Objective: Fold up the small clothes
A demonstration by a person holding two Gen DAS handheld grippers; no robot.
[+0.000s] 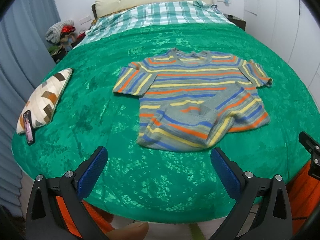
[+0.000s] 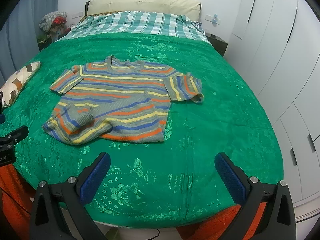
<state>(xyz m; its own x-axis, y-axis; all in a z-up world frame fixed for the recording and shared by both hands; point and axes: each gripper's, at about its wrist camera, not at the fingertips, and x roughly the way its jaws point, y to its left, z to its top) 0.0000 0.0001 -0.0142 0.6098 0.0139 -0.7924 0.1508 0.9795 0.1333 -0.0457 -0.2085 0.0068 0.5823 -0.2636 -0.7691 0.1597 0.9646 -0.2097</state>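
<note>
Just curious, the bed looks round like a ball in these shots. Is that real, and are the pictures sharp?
Not real: both wrist views use fisheye lenses, bending the green bedspread and darkening corners. Left wrist view: striped sweater's near hem slightly blurred. Right wrist view: sweater crisper, lighting even.

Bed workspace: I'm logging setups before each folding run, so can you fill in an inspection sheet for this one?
Surface: green floral bedspread over the bed, smooth.
Job's things: one striped knit top lying front up, collar away from the cameras, sleeves spread, one lower corner flipped up over the body; not folded yet.
Clutter: patterned pillow near the bed's left edge, phone leaning on it.
Grippers: left gripper and right gripper open, empty, short of the top.
Cables: thin dark cable on the floor below the bed's edge.
Surroundings: cream headboard, checked sheet, white wardrobe doors, grey curtain.
</note>
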